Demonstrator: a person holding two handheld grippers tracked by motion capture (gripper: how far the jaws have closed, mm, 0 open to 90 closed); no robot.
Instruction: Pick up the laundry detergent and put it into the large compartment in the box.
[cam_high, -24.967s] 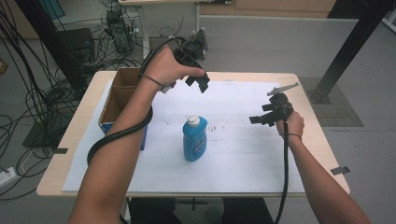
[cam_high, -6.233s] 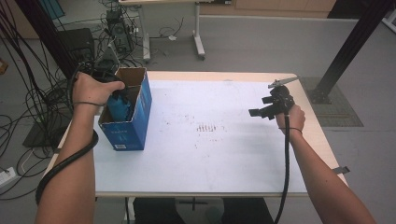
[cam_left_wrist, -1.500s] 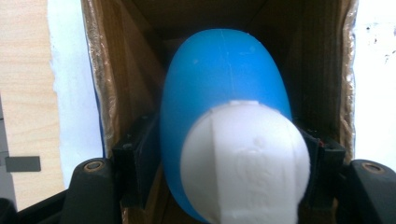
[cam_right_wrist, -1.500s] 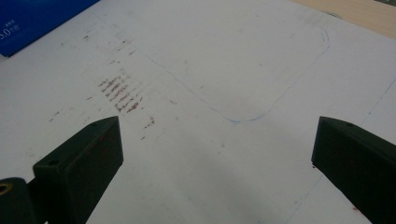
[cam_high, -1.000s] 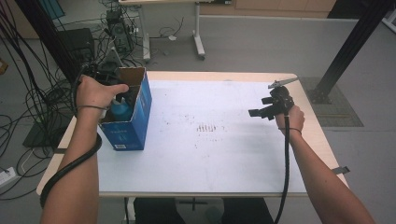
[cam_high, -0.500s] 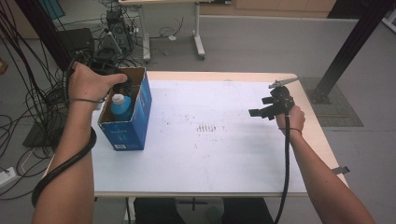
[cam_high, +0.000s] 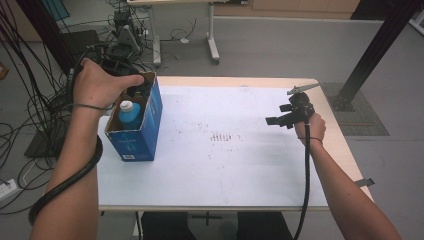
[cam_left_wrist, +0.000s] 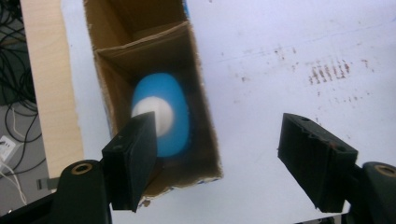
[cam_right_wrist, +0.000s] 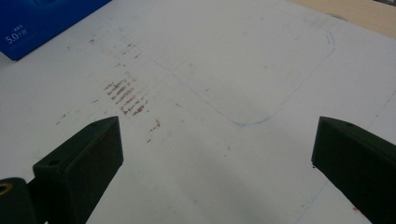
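Blue bottle (cam_high: 130, 116), white cap: upright in blue carton box (cam_high: 150, 131), near compartment, table's (cam_high: 240, 175) left edge. L gripper (cam_left_wrist: 219, 154) above box, jaws just been opening, nothing between. R gripper (cam_high: 280, 120): spread, empty, over white sheet (cam_right_wrist: 224, 93).

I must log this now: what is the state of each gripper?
Left gripper: open, jaws just opening, holding nothing, above the blue bottle in the box.
Right gripper: open, empty.
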